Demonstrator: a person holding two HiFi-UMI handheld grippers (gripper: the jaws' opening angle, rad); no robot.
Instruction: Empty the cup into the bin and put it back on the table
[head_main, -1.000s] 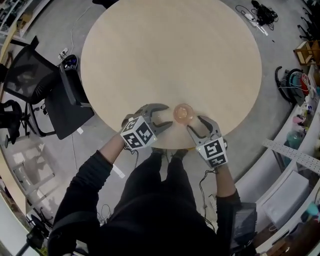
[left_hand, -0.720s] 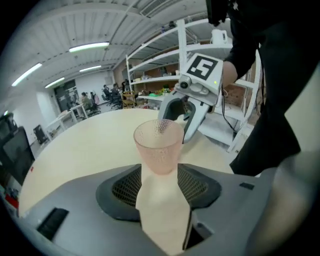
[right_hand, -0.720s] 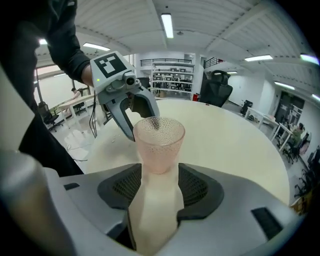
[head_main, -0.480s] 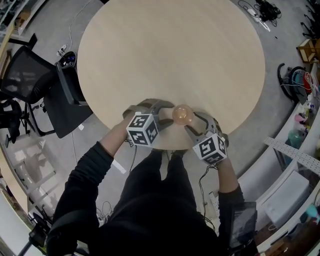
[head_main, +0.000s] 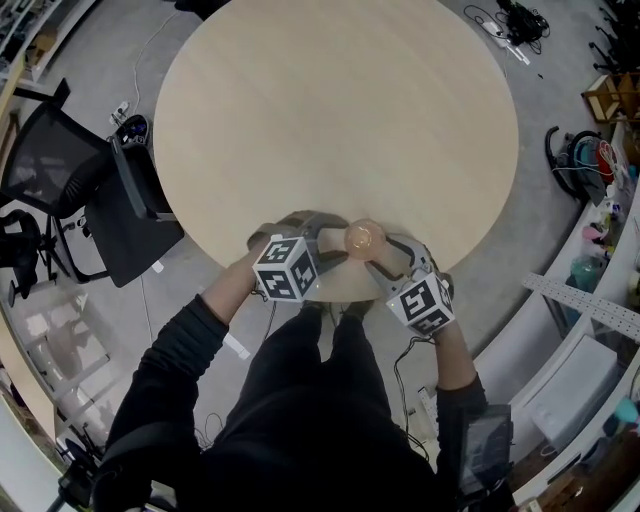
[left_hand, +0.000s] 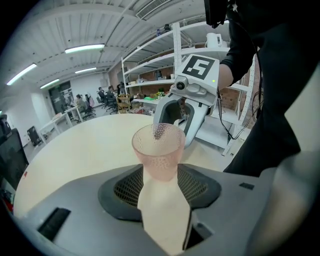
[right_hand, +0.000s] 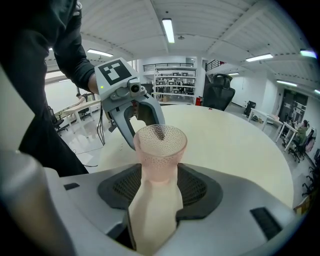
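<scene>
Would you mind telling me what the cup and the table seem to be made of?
Cup: pink, translucent, dimpled all over; plastic or pressed glass, unclear which. Table: pale matt wood-look top, probably laminate, given its even colour.

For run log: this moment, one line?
pink cup upright on round table; left gripper open; right gripper just opened, cup at tips, ungripped

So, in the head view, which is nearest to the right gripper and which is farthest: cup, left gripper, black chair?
1. Cup, just ahead of the right gripper.
2. Left gripper, on the cup's other side.
3. Chair, far to the left.
</scene>
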